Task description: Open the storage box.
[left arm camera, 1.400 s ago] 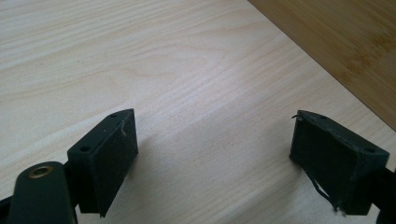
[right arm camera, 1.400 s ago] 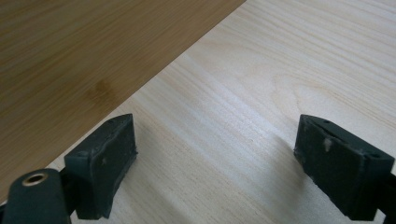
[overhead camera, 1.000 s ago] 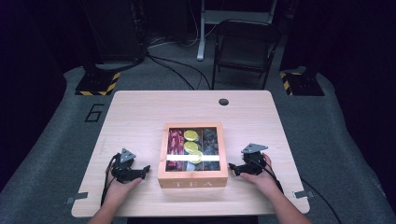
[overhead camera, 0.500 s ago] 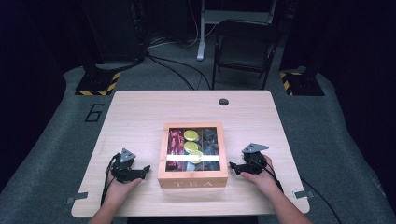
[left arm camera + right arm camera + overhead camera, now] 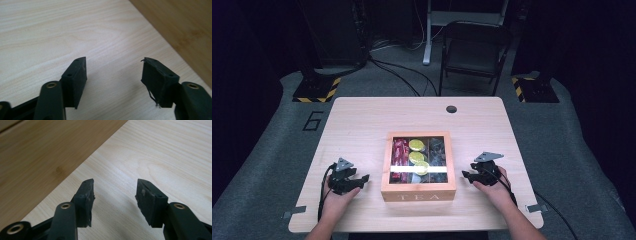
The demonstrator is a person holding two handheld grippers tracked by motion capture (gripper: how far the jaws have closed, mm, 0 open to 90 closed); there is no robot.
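Down at the near edge of the table [image 5: 362, 120], both forearms are coming in from the bottom and the hands are resting on the wood, one on each side of the box. The left hand [image 5: 336, 196] is holding the left gripper [image 5: 360, 179] low over the tabletop, pointing in toward the box's left wall; in the left gripper view its jaws are standing well apart with bare wood grain between them, gripping nothing, and the box's side is running along the upper right corner. The right hand [image 5: 492, 186] is mirroring that, its right gripper [image 5: 465, 175] aiming at the box's right wall; in the right gripper view those jaws are gaping too, empty, with the box's wall slanting across the upper left. Between the hands the wooden tea box [image 5: 418, 190] is sitting near the table's front, lettering on its front face, neither gripper touching it. Through its top, red packets [image 5: 400, 150] are filling the left compartment, yellow-green round items [image 5: 416, 151] are lying in the middle, and dark packets [image 5: 437, 150] are at the right, though a bright glare band is washing out the front row. Farther back, a small round hole [image 5: 451, 109] is showing in the tabletop, and beyond the table a dark chair [image 5: 473, 55] is standing on the floor.
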